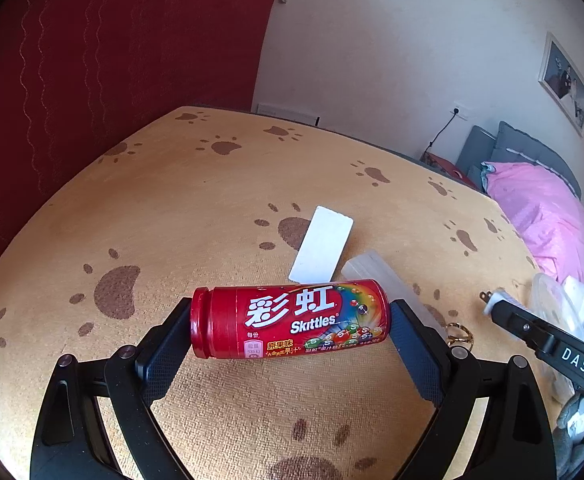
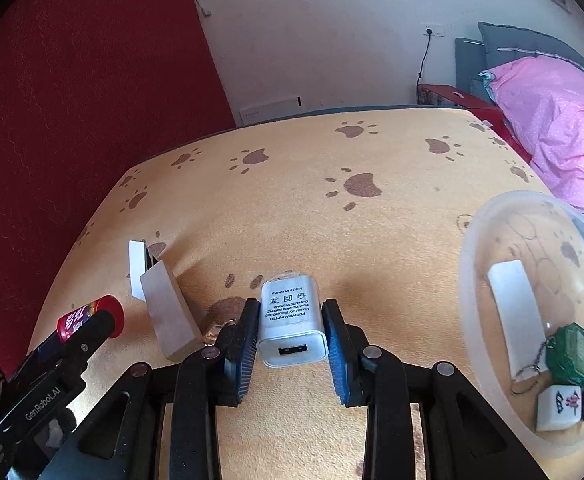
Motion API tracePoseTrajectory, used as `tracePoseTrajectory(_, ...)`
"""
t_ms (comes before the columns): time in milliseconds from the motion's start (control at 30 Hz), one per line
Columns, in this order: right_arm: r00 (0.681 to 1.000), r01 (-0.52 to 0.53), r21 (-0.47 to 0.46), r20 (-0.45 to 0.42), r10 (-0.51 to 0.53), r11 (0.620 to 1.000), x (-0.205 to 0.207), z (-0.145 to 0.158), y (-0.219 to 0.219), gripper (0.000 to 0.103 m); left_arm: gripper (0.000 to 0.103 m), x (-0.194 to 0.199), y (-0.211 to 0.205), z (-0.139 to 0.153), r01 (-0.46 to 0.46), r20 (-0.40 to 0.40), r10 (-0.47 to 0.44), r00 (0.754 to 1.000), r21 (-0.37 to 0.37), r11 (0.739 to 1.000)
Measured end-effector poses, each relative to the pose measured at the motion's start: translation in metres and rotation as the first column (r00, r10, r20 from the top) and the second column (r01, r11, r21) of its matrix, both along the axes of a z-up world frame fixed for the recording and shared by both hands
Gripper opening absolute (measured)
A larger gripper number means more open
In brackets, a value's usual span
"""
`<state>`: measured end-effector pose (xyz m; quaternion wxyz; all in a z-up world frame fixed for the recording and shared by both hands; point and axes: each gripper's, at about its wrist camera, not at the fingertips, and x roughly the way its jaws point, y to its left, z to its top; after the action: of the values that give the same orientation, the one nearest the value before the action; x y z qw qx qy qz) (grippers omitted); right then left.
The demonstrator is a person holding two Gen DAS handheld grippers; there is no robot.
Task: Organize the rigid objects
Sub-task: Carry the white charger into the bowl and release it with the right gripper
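Note:
My left gripper point(image 1: 291, 322) is shut on a red Skittles tube point(image 1: 288, 322), held sideways by its two ends above the table; the tube also shows in the right wrist view point(image 2: 90, 316). My right gripper point(image 2: 293, 326) is shut on a white USB power adapter point(image 2: 292, 322), with its USB port facing the camera; it shows small in the left wrist view point(image 1: 491, 300). A clear plastic bowl point(image 2: 491, 216) at the right holds a white flat piece point(image 2: 517, 312), a green keychain charm point(image 2: 571, 354) and a mahjong tile point(image 2: 557, 406).
The table has a yellow paw-print cloth point(image 1: 212, 208). A white flat card point(image 1: 321, 250) and a translucent block point(image 1: 365, 266) lie behind the tube. A gold key ring point(image 1: 457, 334) lies near the block. A bed with a pink quilt point(image 2: 551, 120) stands at the right.

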<state>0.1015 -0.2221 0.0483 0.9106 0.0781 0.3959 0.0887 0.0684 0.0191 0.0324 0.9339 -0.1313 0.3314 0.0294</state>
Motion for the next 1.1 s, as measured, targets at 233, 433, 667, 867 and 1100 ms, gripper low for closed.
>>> tracePoseTrajectory(233,0.993,0.117,-0.003,0.023,-0.117,0.993,-0.016,0.005,-0.039,0.034,0.094,-0.001,-0.005,0.004,0.024,0.012,-0.024,1.000,-0.001,1.000)
tracePoseTrajectory(433,0.971,0.236,0.017,0.033,-0.236,0.972,-0.025,0.009,-0.079,0.034,0.094,-0.002,-0.008,0.005,0.038,0.016,-0.038,0.999,0.003,0.999)
tracePoseTrajectory(667,0.936,0.347,0.025,0.057,-0.348,0.938,-0.031,0.014,-0.115,0.034,0.094,-0.004,-0.009,0.006,0.047,0.023,-0.047,0.999,0.003,0.999)
tracePoseTrajectory(867,0.910,0.411,0.051,0.042,-0.413,0.910,-0.026,0.009,-0.138,0.038,0.094,-0.005,-0.010,0.007,0.057,0.027,-0.057,0.998,0.003,0.998)
tracePoseTrajectory(1100,0.893,0.444,0.075,0.043,-0.448,0.893,-0.037,0.005,-0.147,0.057,0.094,-0.005,-0.011,0.007,0.059,0.028,-0.059,0.998,0.004,0.998)
